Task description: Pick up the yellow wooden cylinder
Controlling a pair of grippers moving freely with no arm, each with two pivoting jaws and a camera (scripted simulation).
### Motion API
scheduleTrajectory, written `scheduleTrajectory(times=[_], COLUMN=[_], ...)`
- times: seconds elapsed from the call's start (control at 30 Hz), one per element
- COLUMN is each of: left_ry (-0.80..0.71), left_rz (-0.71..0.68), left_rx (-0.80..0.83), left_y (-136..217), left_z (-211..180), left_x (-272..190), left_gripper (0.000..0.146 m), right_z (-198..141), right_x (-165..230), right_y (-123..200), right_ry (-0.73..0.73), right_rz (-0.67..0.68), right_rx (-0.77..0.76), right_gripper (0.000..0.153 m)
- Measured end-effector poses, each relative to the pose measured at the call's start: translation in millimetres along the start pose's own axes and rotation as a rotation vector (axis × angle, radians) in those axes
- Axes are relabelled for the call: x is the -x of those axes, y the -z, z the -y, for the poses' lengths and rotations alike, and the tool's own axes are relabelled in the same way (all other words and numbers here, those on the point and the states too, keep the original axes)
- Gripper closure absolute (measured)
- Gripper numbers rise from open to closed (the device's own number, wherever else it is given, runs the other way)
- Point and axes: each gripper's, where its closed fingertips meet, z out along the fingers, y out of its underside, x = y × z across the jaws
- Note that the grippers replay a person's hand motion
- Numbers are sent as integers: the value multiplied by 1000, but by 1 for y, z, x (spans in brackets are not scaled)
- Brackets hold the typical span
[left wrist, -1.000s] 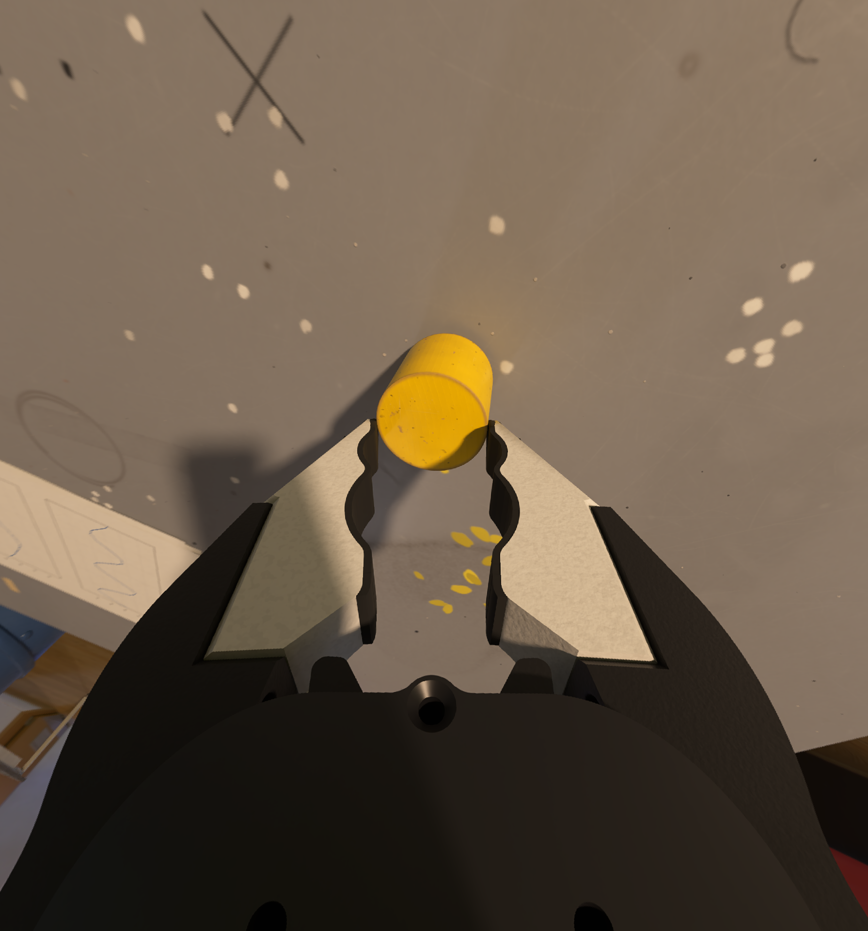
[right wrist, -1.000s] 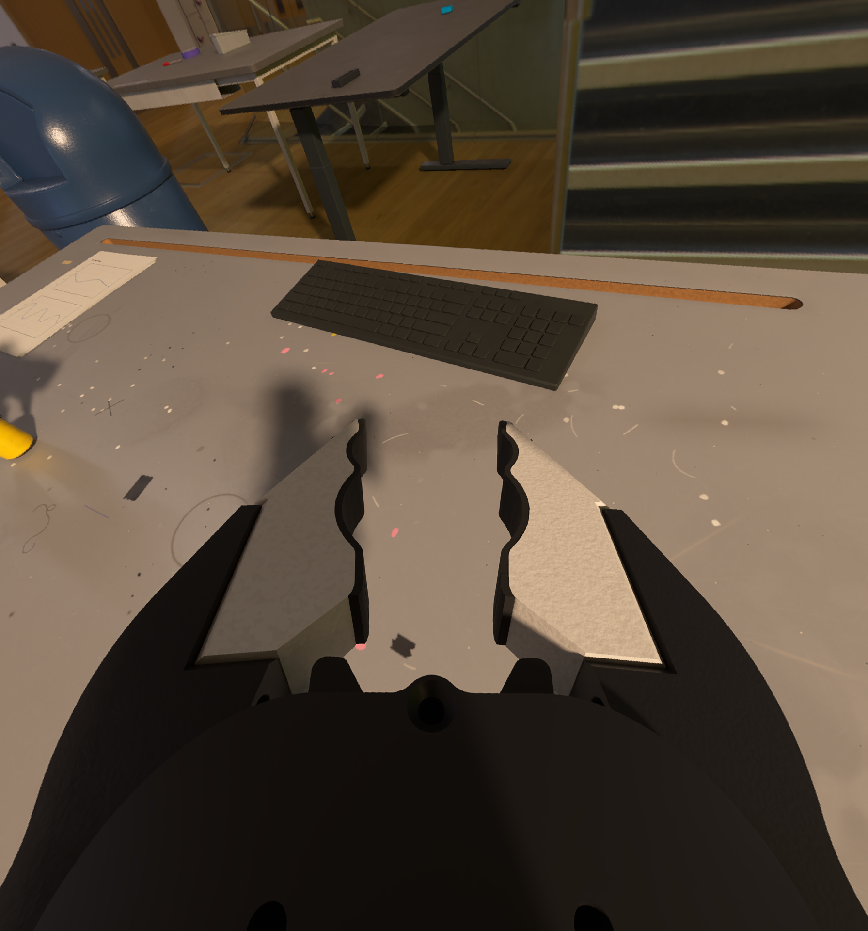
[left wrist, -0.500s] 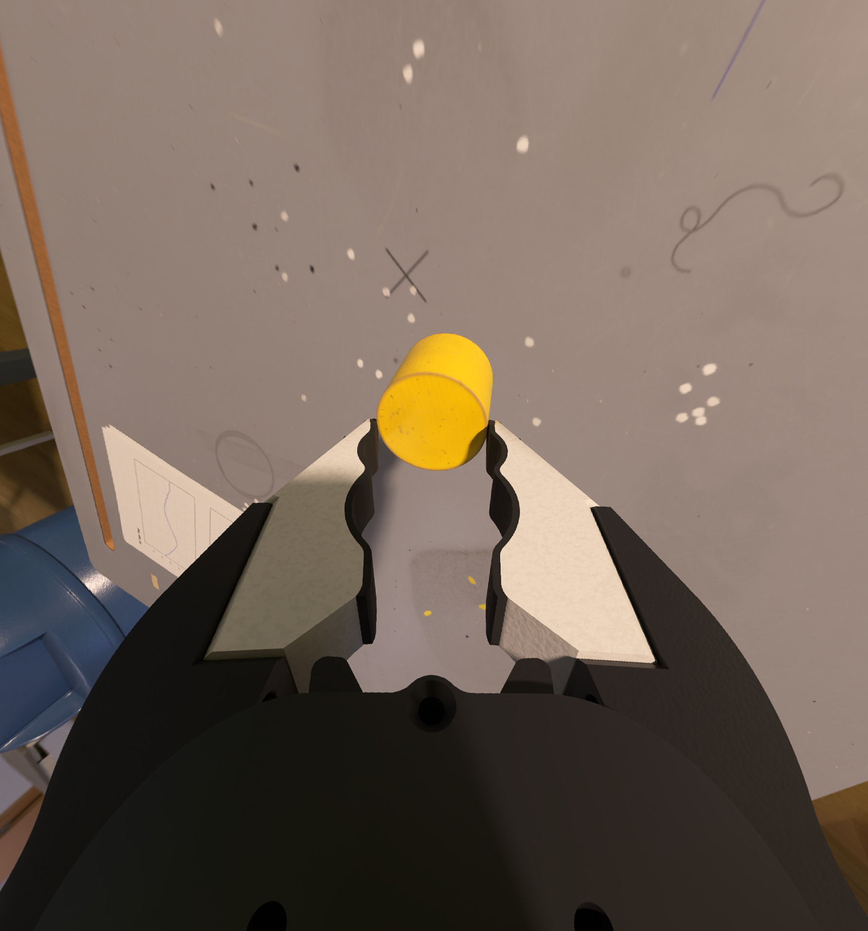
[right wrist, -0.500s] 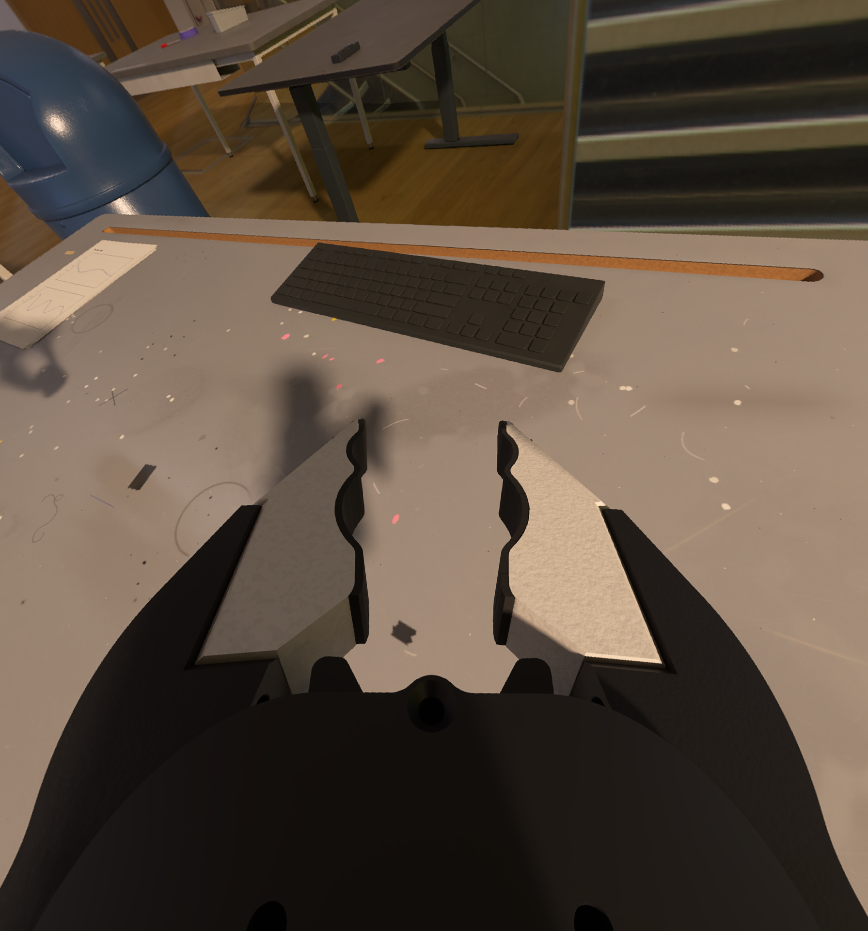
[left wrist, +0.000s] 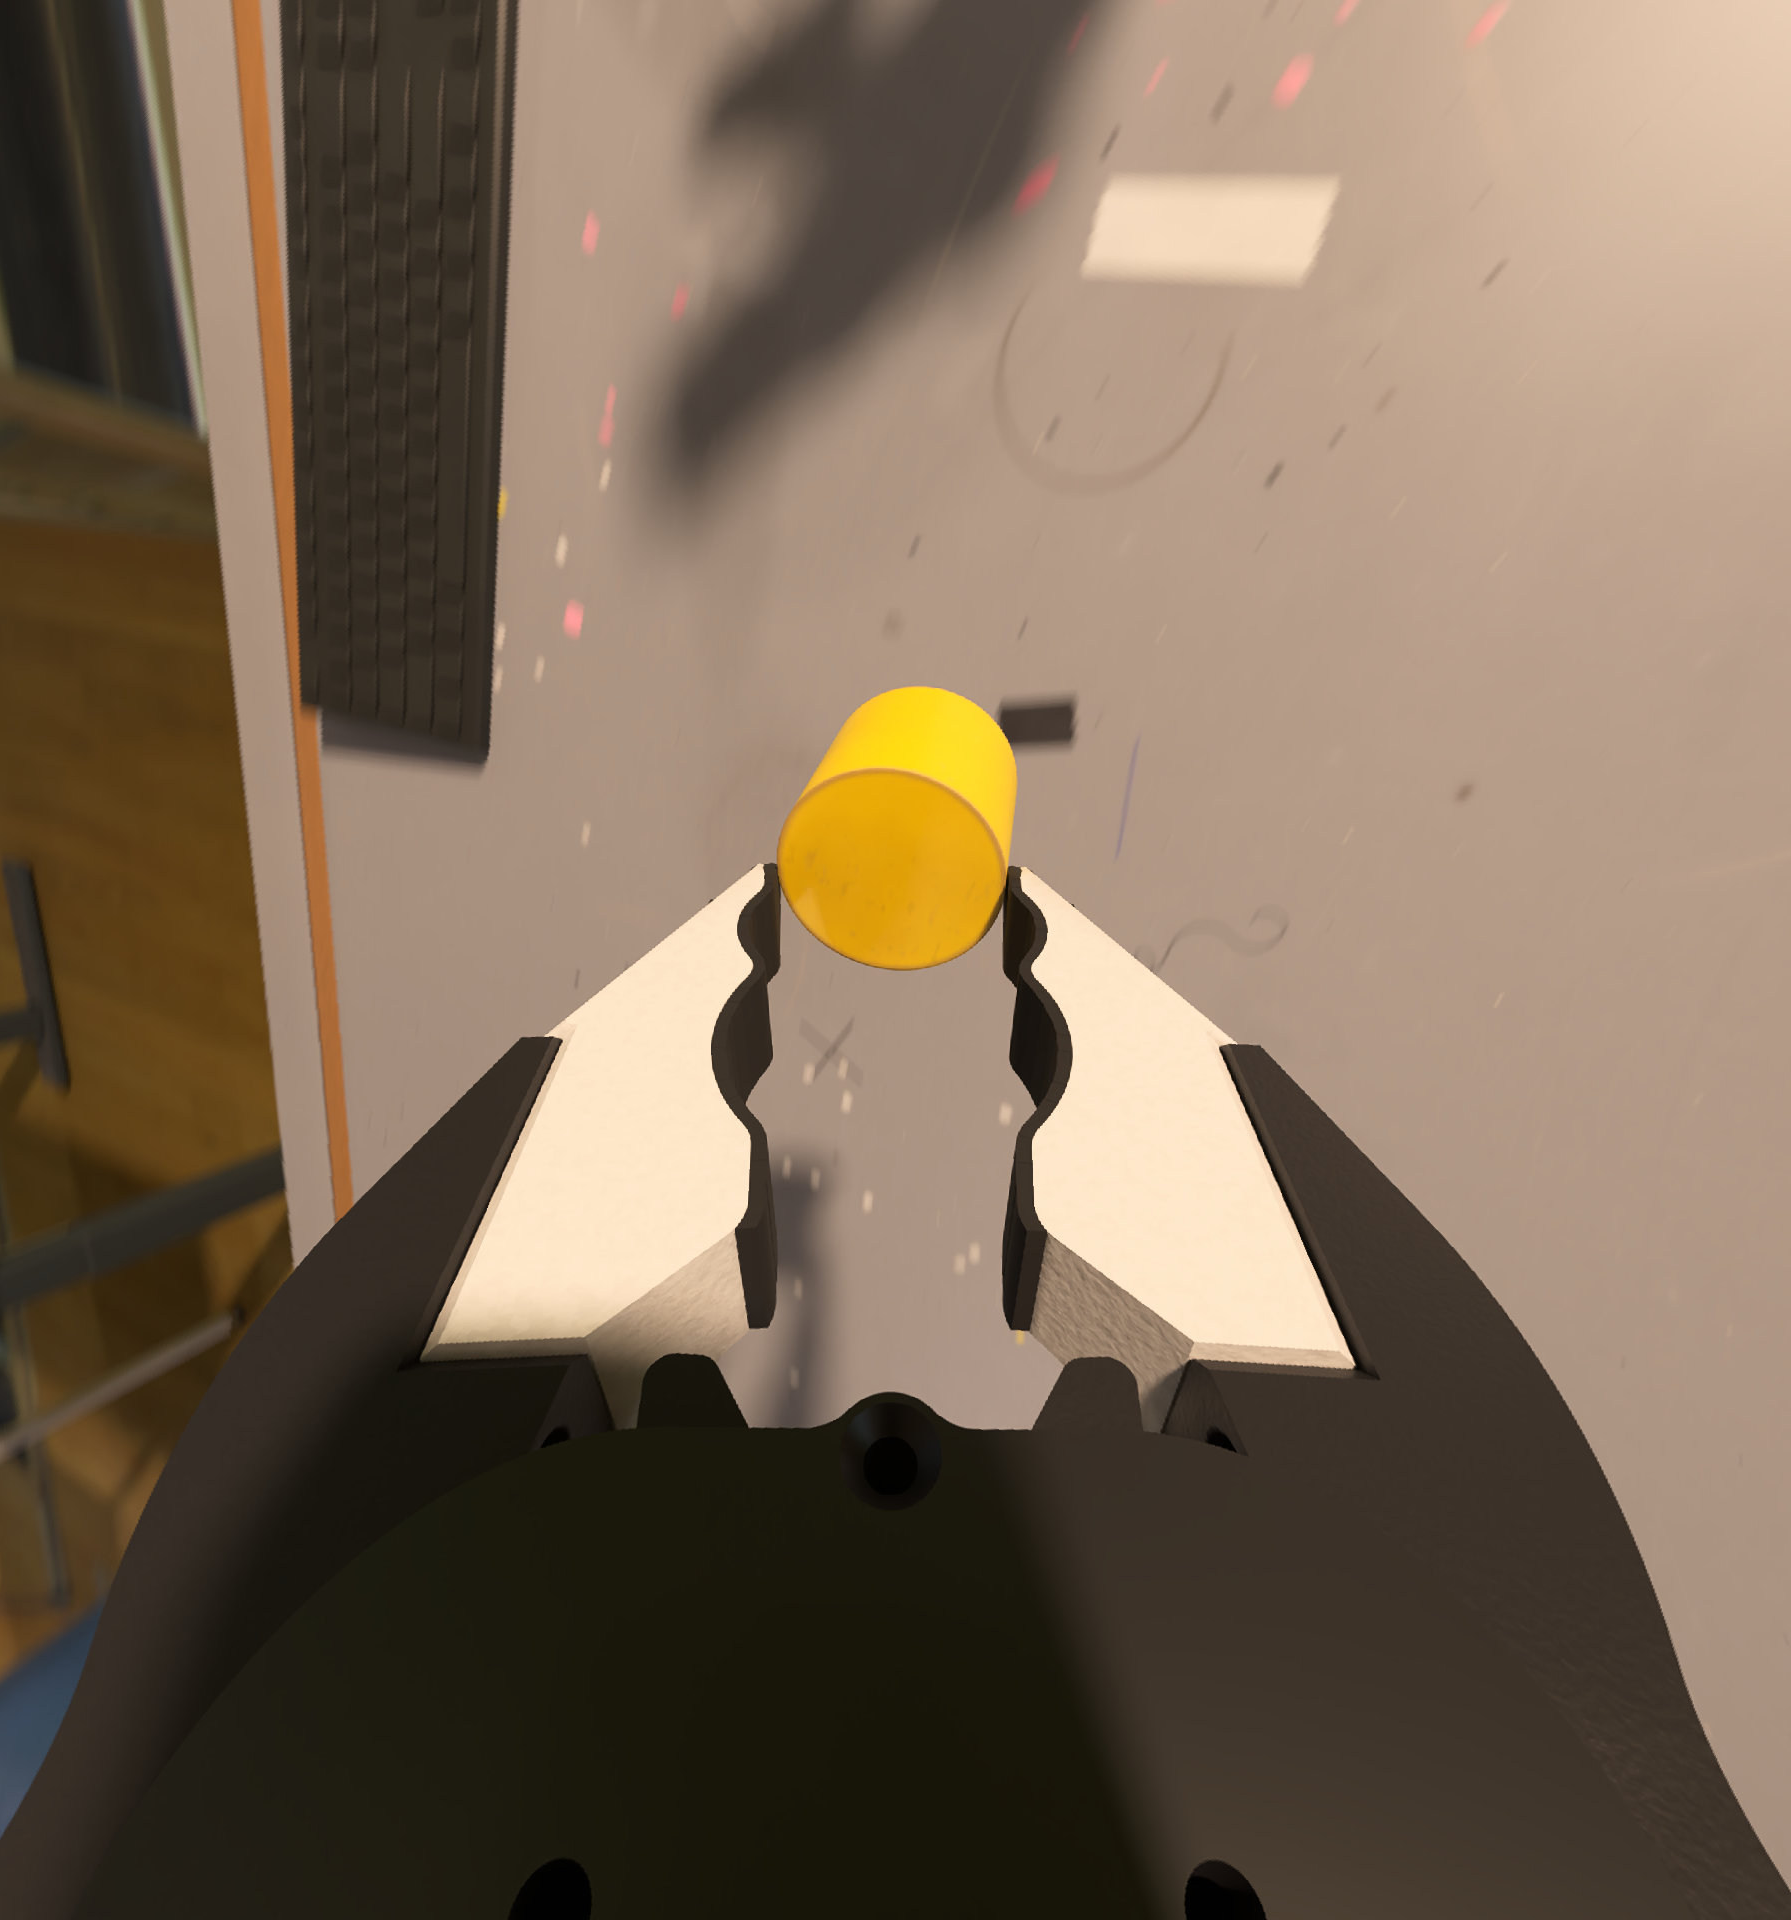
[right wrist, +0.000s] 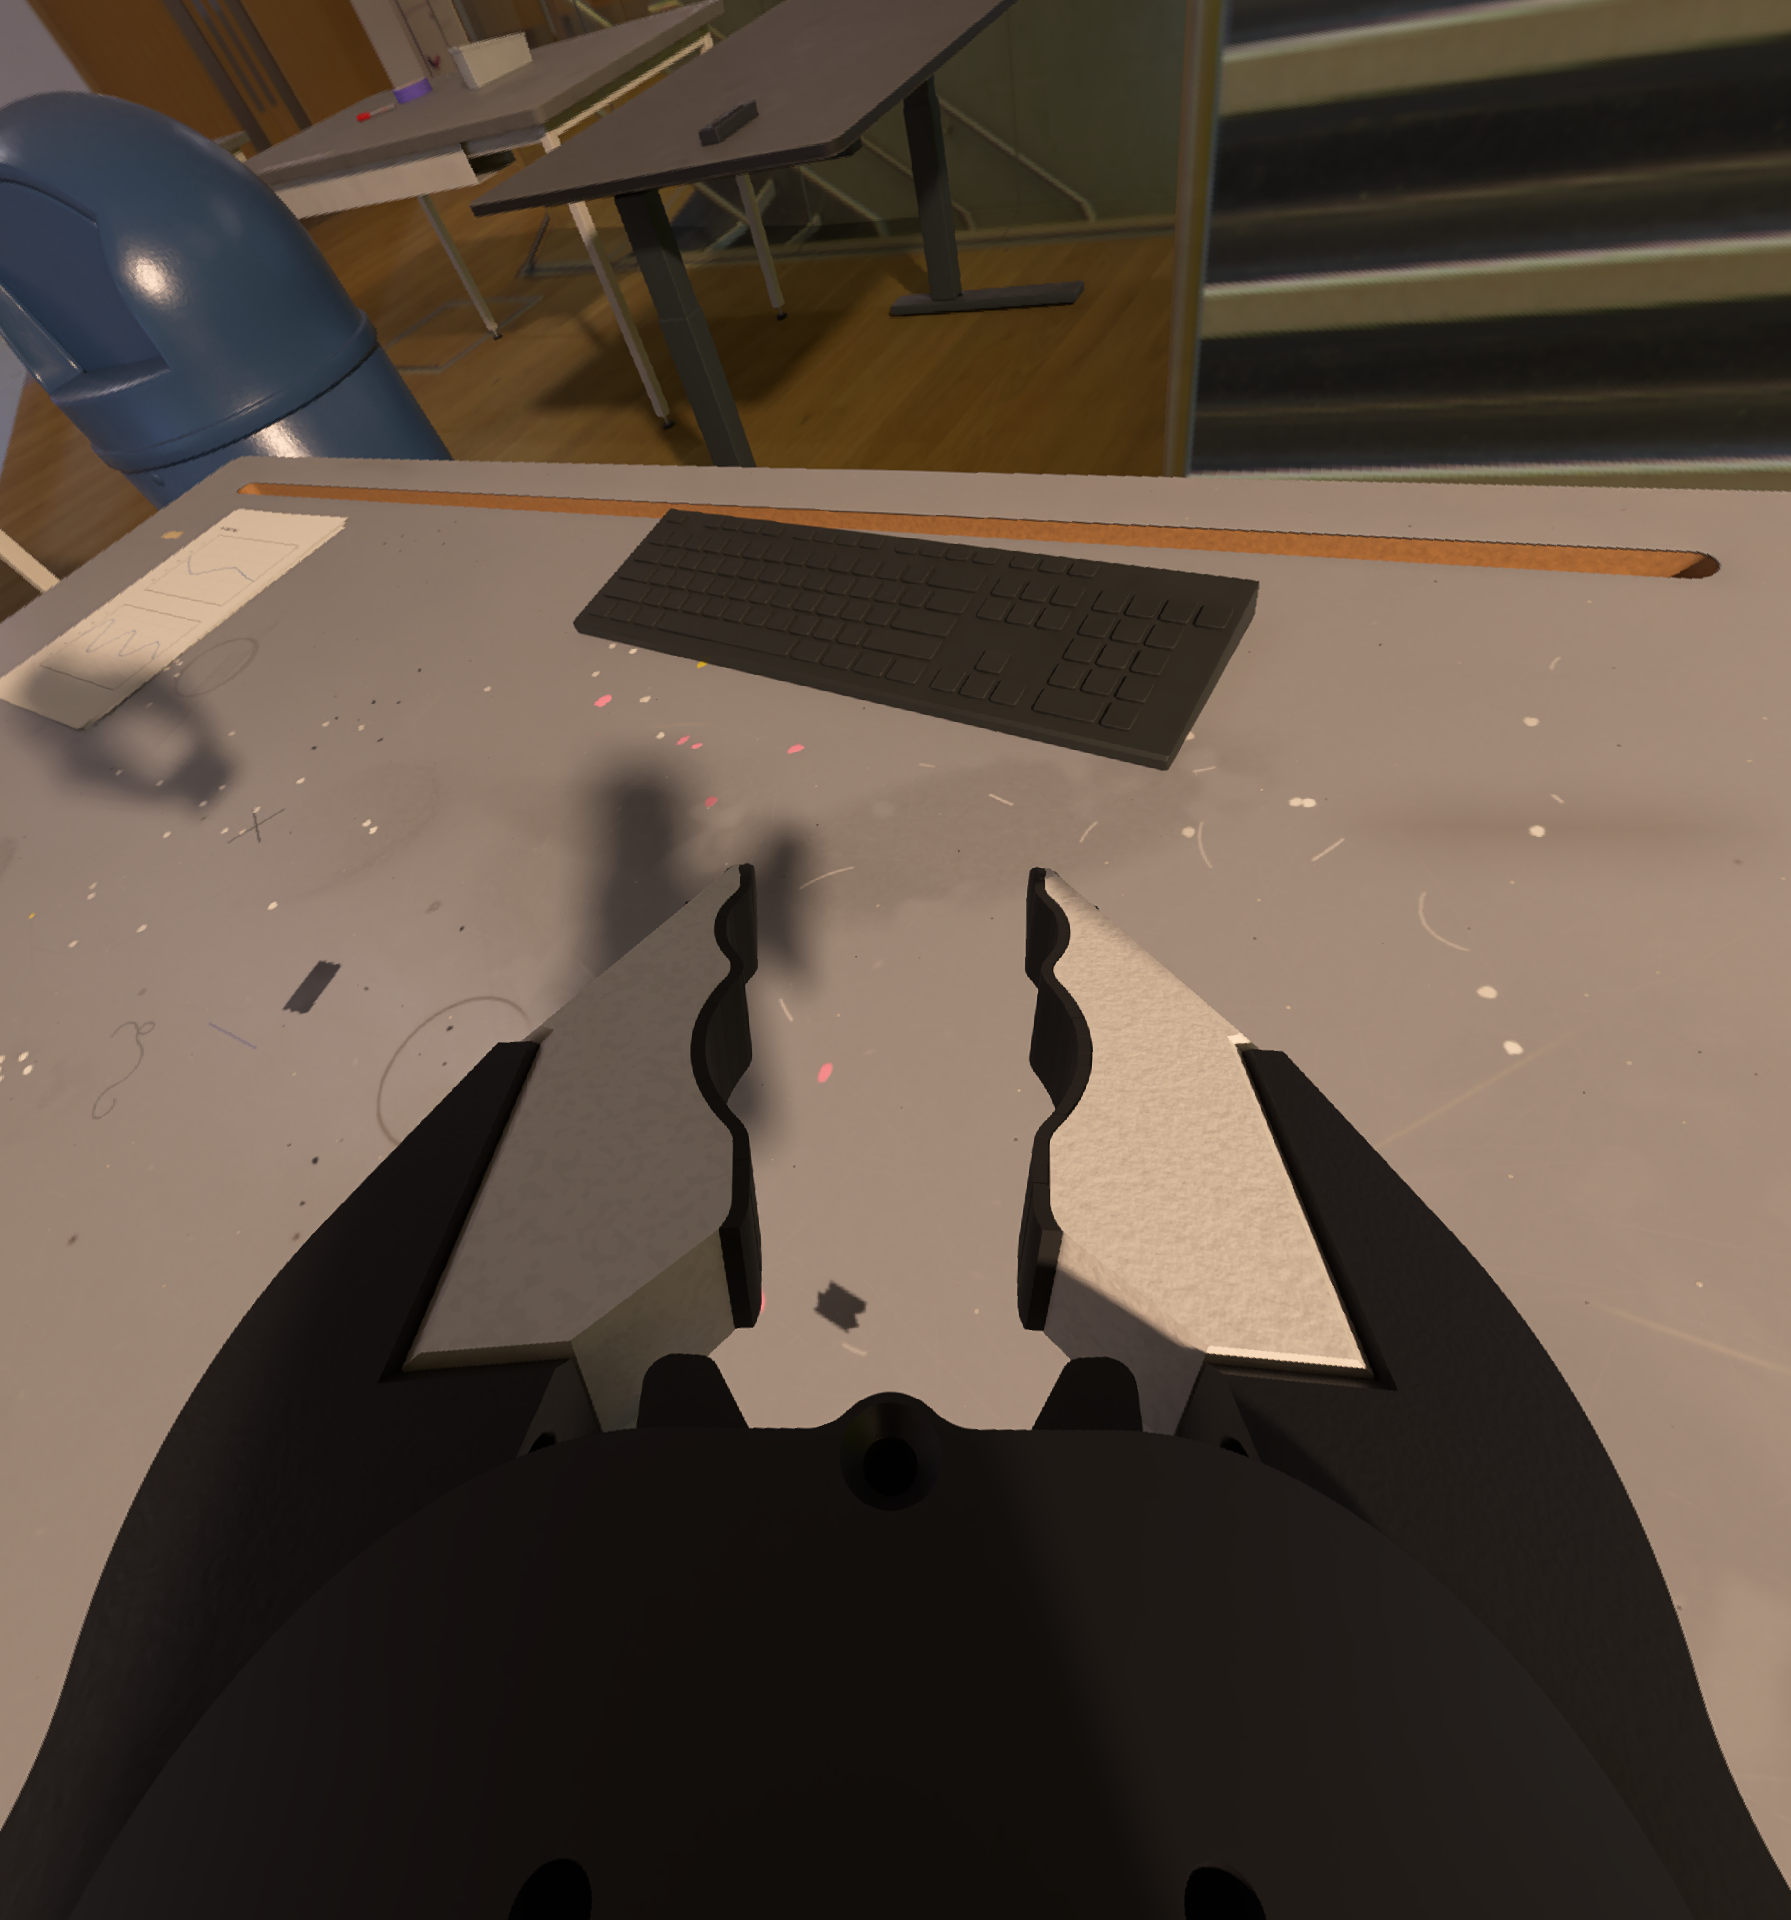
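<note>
The yellow wooden cylinder (left wrist: 896, 844) is clamped between the fingertips of my left gripper (left wrist: 891, 896), its flat end facing the camera. It hangs well above the grey table (left wrist: 1390, 727), which looks blurred. My right gripper (right wrist: 888, 883) is open and empty, low over the middle of the table (right wrist: 1493, 1039). The cylinder and the left gripper do not show in the right wrist view; only a shadow lies at the table's left side.
A black keyboard (right wrist: 922, 629) lies at the back of the table and shows in the left wrist view (left wrist: 392, 364). A white sheet (right wrist: 169, 613) lies at the back left corner. A blue bin (right wrist: 164, 301) and other desks stand beyond the table.
My left gripper has risen and swung with the cylinder held in it; the keyboard has come into its view. The cylinder has left the right wrist view. The right gripper has shifted only slightly.
</note>
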Motion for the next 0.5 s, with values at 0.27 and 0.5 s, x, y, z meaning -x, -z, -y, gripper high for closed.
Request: scheduleTrajectory(times=[0.27, 0.5], left_ry=[-35, 36], left_rz=[-182, -298], left_rx=[-264, -300], left_y=[-62, -113], left_z=[108, 119], left_x=[-42, -54], left_gripper=[103, 103], right_z=[-1, -1], right_x=[3, 1], right_y=[-1, 1], right_ry=[4, -8], right_rz=[18, 22], right_rx=[6, -2], right_gripper=[101, 100])
